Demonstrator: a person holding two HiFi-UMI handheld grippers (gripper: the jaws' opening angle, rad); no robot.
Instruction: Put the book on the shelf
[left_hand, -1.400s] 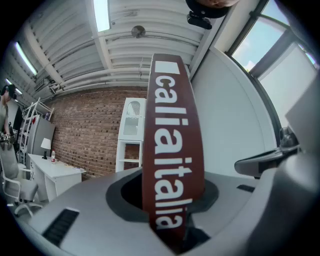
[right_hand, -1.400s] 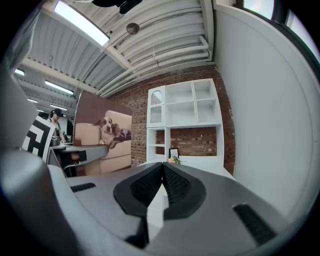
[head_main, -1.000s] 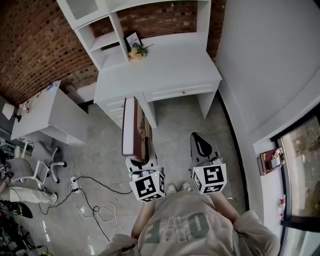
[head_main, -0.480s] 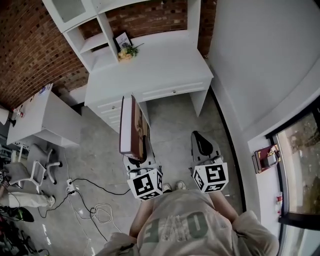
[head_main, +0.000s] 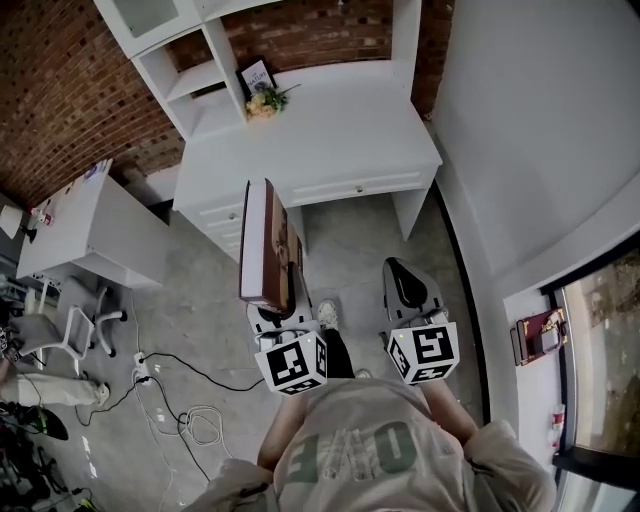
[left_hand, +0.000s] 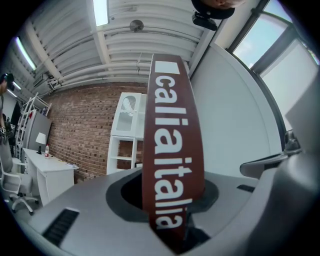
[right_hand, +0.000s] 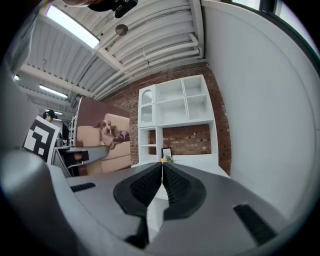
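Grey floor (head_main: 352, 252) lies open between book (head_main: 262, 245) and desk (head_main: 345, 130).

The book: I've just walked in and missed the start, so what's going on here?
A person holds a book upright in the left tongs, shut on its lower end. The right tongs are shut and empty. The person stands short of the white desk; the book is not yet on the shelf unit above it.
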